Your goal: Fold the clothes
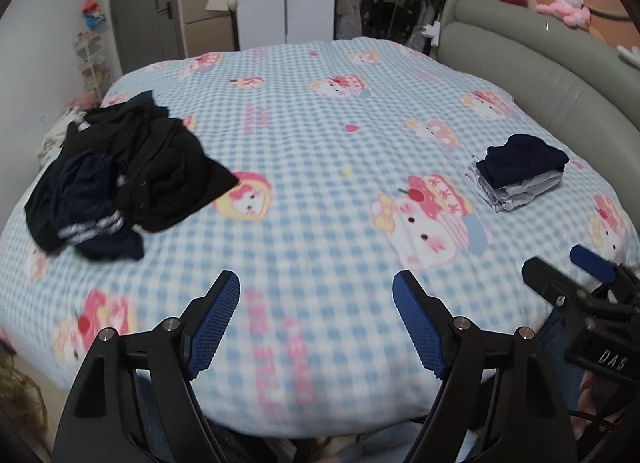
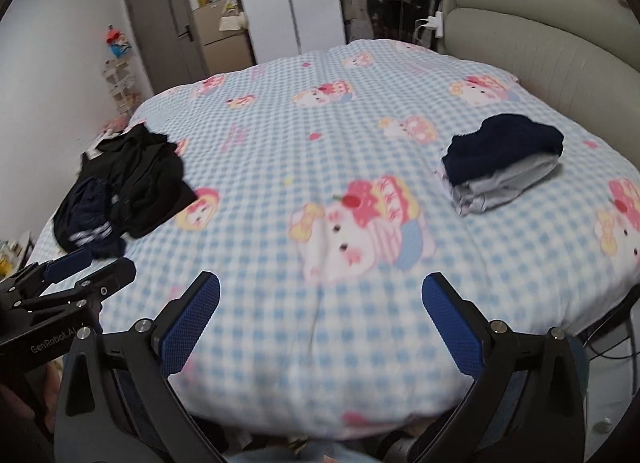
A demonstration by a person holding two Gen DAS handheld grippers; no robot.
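Observation:
A heap of unfolded black and navy clothes (image 1: 120,179) lies at the left of the bed; it also shows in the right wrist view (image 2: 120,191). A stack of folded clothes (image 1: 520,175), navy on top of grey, sits at the right near the headboard, and also shows in the right wrist view (image 2: 502,165). My left gripper (image 1: 316,287) is open and empty above the near edge of the blue checked blanket (image 1: 320,143). My right gripper (image 2: 320,291) is open and empty, beside the left one over the same edge. Each gripper shows at the side of the other's view.
A grey padded headboard (image 1: 540,67) runs along the right side of the bed. A wardrobe, a door (image 2: 160,31) and shelves with toys stand beyond the far edge. Plush toys (image 1: 564,7) sit on top of the headboard.

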